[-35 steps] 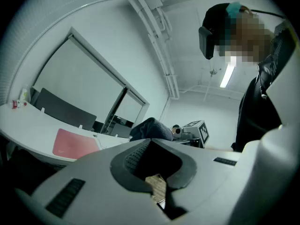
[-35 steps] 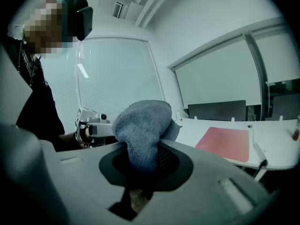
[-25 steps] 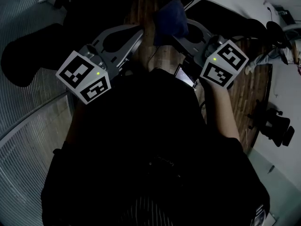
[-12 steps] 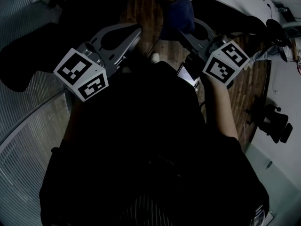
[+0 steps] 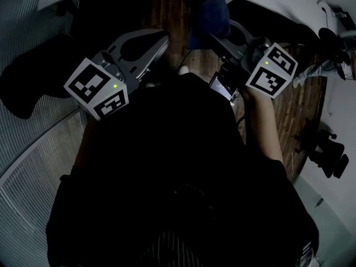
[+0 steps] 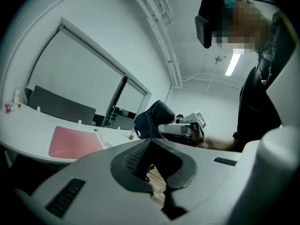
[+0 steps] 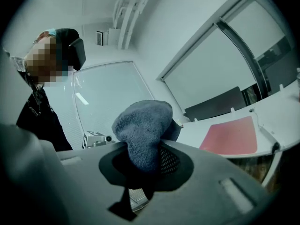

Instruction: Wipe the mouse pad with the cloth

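Note:
My right gripper is shut on a dark blue cloth, which bunches up above its jaws in the right gripper view. It is held up in front of the person, above the wooden floor and short of the white desk. The pink mouse pad lies flat on that desk; it also shows in the left gripper view. My left gripper is level with the right one, its jaws closed together with nothing between them. From the left gripper view I see the cloth.
The curved white desk runs along the top and right, with small items and cables on it. A black chair stands at the left and another at the right. A glass wall fills the lower left.
The right gripper has carried the cloth up and to the right, closer to the desk edge. The left gripper has barely moved.

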A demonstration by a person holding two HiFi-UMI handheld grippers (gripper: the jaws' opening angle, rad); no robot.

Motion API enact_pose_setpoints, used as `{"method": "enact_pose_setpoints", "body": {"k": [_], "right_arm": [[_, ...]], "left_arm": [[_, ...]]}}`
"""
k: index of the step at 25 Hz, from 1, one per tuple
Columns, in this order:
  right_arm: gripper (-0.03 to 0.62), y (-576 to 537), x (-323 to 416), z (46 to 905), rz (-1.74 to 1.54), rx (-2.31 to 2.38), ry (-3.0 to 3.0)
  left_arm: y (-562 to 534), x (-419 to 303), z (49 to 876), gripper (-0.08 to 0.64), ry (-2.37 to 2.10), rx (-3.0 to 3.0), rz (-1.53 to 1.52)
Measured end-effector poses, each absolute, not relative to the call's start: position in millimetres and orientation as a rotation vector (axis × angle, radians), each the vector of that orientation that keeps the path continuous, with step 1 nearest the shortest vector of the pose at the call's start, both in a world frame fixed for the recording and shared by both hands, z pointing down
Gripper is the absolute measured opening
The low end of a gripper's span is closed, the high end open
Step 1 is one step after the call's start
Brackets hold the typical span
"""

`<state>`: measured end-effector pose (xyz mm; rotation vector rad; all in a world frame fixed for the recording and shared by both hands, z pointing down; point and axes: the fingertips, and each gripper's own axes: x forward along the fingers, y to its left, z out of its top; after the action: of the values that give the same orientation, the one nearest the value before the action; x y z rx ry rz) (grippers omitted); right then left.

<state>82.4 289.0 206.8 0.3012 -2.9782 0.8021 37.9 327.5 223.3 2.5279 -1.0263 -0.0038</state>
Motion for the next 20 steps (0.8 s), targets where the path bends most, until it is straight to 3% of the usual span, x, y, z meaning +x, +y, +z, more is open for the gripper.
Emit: {"method": "enact_pose_setpoints", "body": {"k": [4, 20], "right_arm": [[0.066, 248.1, 106.5, 197.8, 0.797, 0.278, -2.994], [0.066, 232.7, 142.4, 258.0, 0.815, 0.231, -3.018]], "left_arm": [[281.4, 63.4, 219.7, 0.003, -1.019, 2.507, 0.035], [270.7, 102.5, 276.7, 0.004, -1.023, 2.502, 0.067]]}}
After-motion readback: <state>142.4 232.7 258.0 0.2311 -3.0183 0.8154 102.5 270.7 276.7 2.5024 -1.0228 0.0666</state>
